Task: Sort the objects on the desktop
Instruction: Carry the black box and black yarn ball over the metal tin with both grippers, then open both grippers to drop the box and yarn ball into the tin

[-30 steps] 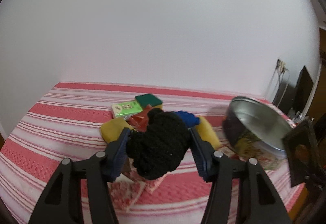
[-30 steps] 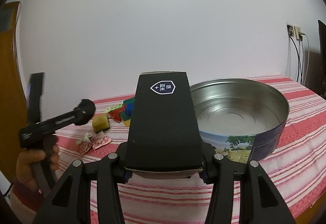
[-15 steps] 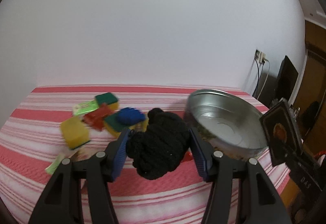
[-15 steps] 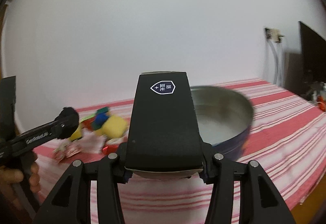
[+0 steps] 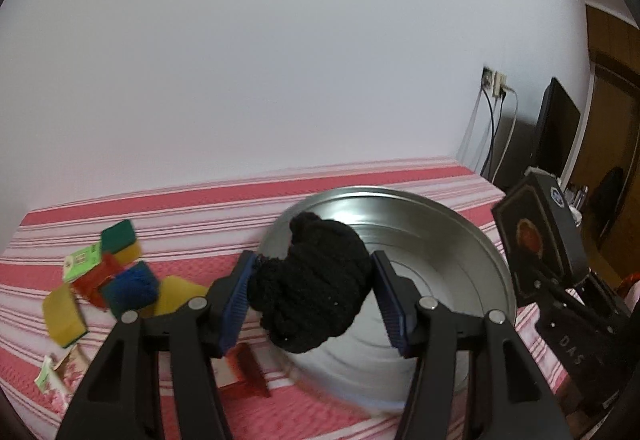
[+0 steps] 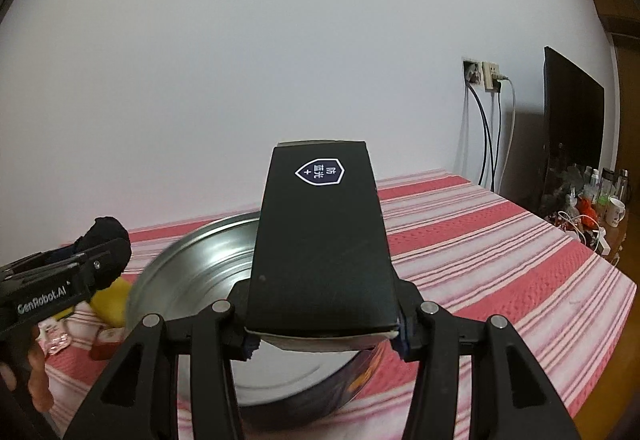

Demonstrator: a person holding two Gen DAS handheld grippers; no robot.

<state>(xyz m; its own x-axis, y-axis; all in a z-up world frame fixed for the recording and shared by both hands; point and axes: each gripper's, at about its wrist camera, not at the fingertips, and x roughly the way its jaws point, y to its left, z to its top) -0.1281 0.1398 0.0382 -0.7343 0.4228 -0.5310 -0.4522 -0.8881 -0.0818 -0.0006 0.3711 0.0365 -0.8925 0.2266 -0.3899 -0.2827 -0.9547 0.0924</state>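
Loose pile: at the left of the left wrist view, a green packet (image 5: pixel 83 261), a red piece (image 5: pixel 96 280), a blue block (image 5: pixel 130 286) and yellow sponges (image 5: pixel 64 314) lie close together on the striped tabletop (image 5: pixel 420 180); some of them overlap.
Wrappers: pink-and-white sweet wrappers (image 5: pixel 60 372) lie at the near left edge, just in front of the pile.
Left tool: the left tool (image 5: pixel 312 294) is clamped on a black knitted bundle (image 5: pixel 310 282), its blue pads (image 5: pixel 236 300) pressing into the wool from both sides. In the right wrist view it enters from the left, with a hand (image 6: pixel 28 380) on its grip.
Knitted bundle: held in the air above the near left rim of the tin, partly over its inside; it does not touch the tin floor.
Tin: a round metal tin (image 5: pixel 472 260) stands on the tabletop right of the pile, open side up, with only bare metal showing inside.
Right tool: the right tool (image 6: pixel 322 340) grips a flat black box (image 6: pixel 320 240) by its near end; the box juts forward over the tin, a shield badge on its top face.
Black box: in the left wrist view it (image 5: pixel 540 240) hangs beside the tin's right rim.
Far right: a wall socket (image 6: pixel 486 76) with cables, a dark screen (image 6: pixel 572 132), and bottles and a mug (image 6: pixel 614 210) beyond the tabletop's edge.
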